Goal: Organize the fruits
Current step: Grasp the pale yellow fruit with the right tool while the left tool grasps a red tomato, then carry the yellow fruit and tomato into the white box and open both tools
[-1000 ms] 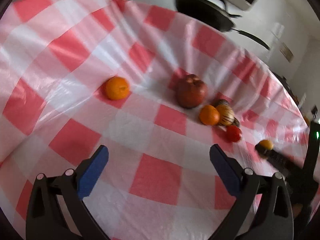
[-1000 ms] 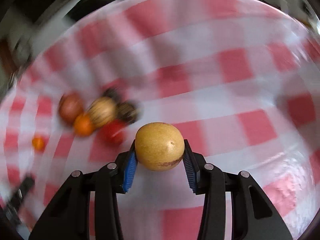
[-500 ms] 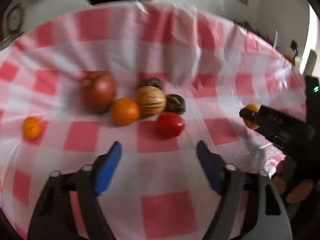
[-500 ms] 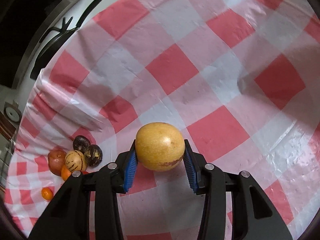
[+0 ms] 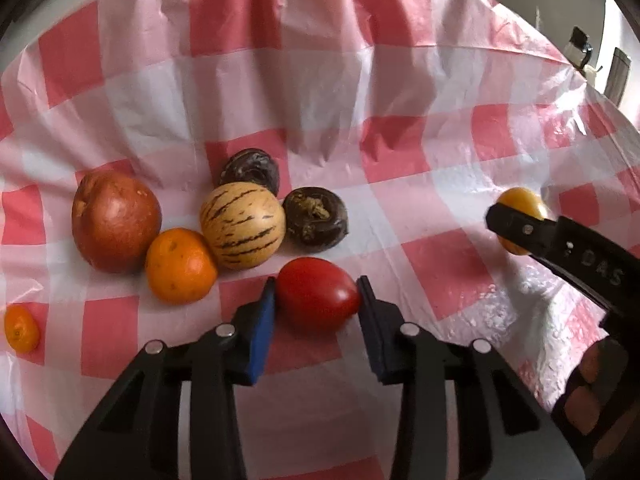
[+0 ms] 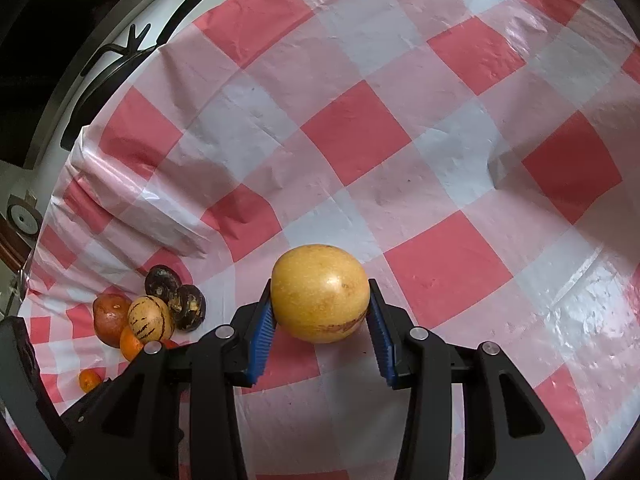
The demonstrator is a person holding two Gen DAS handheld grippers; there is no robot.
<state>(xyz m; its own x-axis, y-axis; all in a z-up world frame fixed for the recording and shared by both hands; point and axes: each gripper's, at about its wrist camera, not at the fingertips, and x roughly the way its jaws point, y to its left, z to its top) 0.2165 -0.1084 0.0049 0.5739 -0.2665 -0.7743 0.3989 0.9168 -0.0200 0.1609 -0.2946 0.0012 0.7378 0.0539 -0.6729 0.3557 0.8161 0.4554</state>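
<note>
My left gripper (image 5: 316, 300) is shut on a red tomato (image 5: 316, 294) that rests on the checked cloth. Just beyond it lie an orange (image 5: 180, 266), a striped yellow melon (image 5: 242, 226), a reddish-brown fruit (image 5: 114, 226) and two dark wrinkled fruits (image 5: 316, 216). A small orange (image 5: 21, 328) lies at the far left. My right gripper (image 6: 320, 310) is shut on a yellow round fruit (image 6: 320, 292) and holds it over the cloth; it also shows in the left wrist view (image 5: 520, 204) at the right. The fruit pile shows in the right wrist view (image 6: 152, 316) at the lower left.
A red-and-white checked plastic cloth (image 6: 400, 140) covers the table. A dark pan with a long handle (image 6: 132, 48) stands beyond the cloth's far edge on a white counter. The cloth is wrinkled near that edge.
My left gripper moved forward to the tomato and closed on it. My right gripper kept its hold on the yellow fruit and barely moved in the last half second.
</note>
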